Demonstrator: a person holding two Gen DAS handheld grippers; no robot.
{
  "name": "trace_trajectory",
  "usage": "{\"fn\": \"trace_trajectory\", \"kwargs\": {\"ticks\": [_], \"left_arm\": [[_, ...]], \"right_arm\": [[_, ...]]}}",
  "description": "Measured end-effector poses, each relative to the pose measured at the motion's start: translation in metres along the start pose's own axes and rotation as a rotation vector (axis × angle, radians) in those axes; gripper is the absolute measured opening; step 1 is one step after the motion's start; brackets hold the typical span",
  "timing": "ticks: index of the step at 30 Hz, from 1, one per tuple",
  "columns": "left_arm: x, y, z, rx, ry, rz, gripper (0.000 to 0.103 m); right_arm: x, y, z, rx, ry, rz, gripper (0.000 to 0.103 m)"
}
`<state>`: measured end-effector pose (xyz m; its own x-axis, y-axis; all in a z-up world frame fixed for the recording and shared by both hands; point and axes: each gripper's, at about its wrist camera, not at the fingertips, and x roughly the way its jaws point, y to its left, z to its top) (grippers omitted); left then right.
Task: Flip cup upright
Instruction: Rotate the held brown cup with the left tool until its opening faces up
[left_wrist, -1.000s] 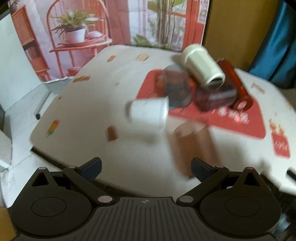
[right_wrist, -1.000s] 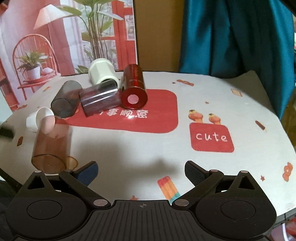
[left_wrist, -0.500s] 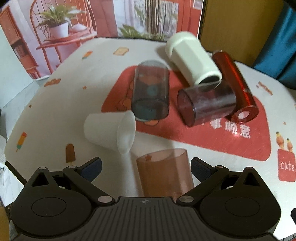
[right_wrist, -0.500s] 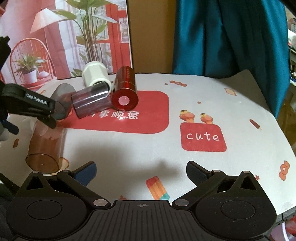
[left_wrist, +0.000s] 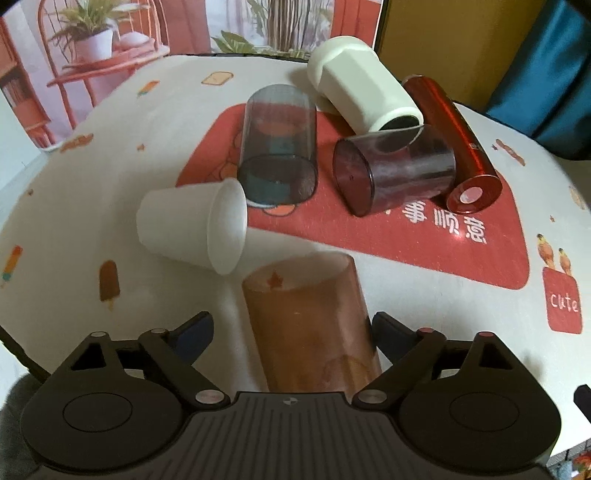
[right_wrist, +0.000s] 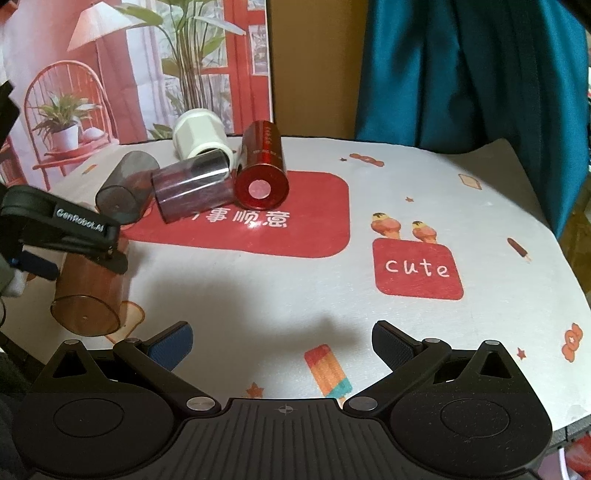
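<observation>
From the left wrist cam, the left tool sits spread wide around the brown cup, which lies on its side on the desk, long axis running straight away from the camera, closed base at the far end. Its near end is cut off behind the tool body. The right finger looks to be right at the cup's wall, the left one sits well off it; can't tell if there's real contact. Just past it lies a white cup on its side, mouth facing right. Further back on the red mat there's a grey cup, a purple cup, a cream mug and a red bottle, all tipped over and bunched together. Backdrop is a printed poster with a chair and plants. From the right wrist cam, the right tool is wide apart with nothing in it, hovering over the near desk edge. The brown cup is far left near the edge, its round end tilted toward this camera, with the left tool over its top half. Teal curtain behind the desk. The white cup is hidden here.
</observation>
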<state>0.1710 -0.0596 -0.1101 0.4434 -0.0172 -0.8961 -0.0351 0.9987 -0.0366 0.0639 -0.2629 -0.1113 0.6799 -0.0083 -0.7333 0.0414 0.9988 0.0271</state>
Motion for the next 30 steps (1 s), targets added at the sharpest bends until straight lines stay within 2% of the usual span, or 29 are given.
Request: {"fn": "trace_trajectory", "kwargs": {"ticks": [3, 5, 12, 18, 23, 30], "left_arm": [[-0.002, 0.004, -0.005, -0.004, -0.014, -0.027, 0.087], [-0.005, 0.006, -0.007, -0.004, -0.03, -0.06, 0.073], [-0.012, 0.006, -0.017, 0.026, -0.07, -0.015, 0.073], [-0.025, 0.02, -0.026, 0.024, -0.099, -0.027, 0.072], [-0.034, 0.029, -0.026, 0.008, -0.162, -0.036, 0.072], [-0.04, 0.022, -0.027, 0.045, -0.224, -0.027, 0.07]], "right_arm": [[0.001, 0.002, 0.0, -0.007, 0.003, 0.001, 0.103], [0.002, 0.004, 0.0, -0.015, 0.007, 0.002, 0.103], [0.0, 0.007, 0.002, -0.027, 0.001, 0.001, 0.103], [-0.002, 0.008, 0.001, -0.025, 0.0, 0.0, 0.103], [-0.006, 0.01, 0.001, -0.033, -0.01, 0.007, 0.103], [-0.008, 0.009, 0.001, -0.029, -0.013, 0.006, 0.103]]}}
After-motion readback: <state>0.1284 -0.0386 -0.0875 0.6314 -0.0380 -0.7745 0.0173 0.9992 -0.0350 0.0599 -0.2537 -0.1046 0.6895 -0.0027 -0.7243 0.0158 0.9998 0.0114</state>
